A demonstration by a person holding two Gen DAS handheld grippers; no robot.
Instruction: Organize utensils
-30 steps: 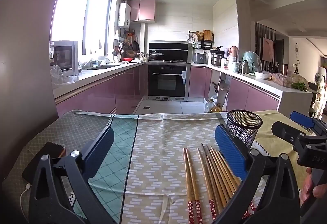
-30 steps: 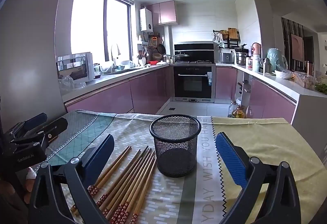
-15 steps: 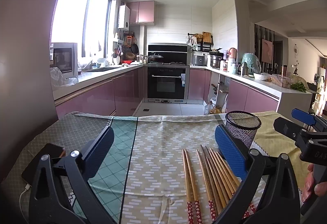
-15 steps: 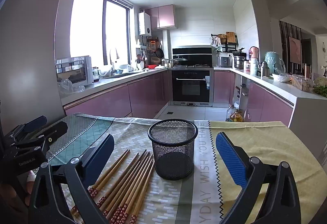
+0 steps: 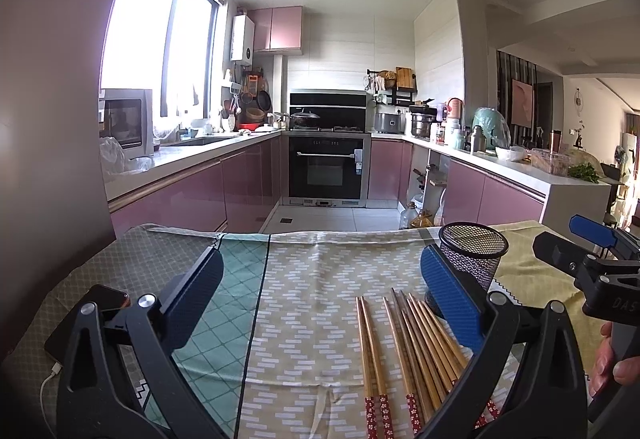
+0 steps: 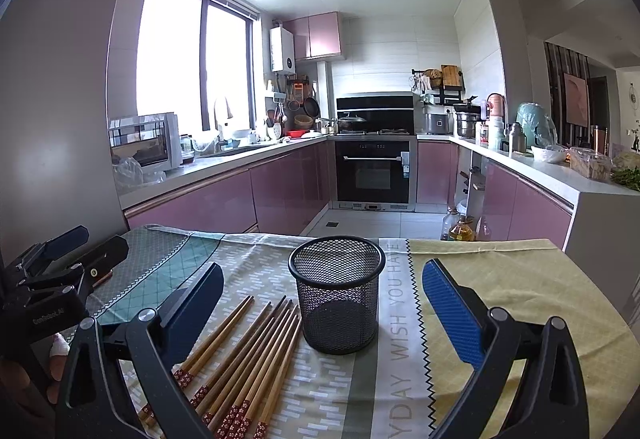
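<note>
Several wooden chopsticks with red patterned ends lie side by side on the patterned tablecloth; they also show in the right wrist view as chopsticks. A black mesh cup stands upright and empty just right of them, seen as the mesh cup in the left wrist view. My left gripper is open, hovering above the cloth left of the chopsticks. My right gripper is open, its jaws on either side of the cup and nearer the camera.
A dark phone with a cable lies on the cloth at the left. Behind the table is a kitchen with pink cabinets, an oven and cluttered counters. A hand holds the right gripper's handle.
Both views have tilted slightly upward, so the table, cup and chopsticks sit a little lower in frame. Both grippers stay open and nothing on the table has moved.
</note>
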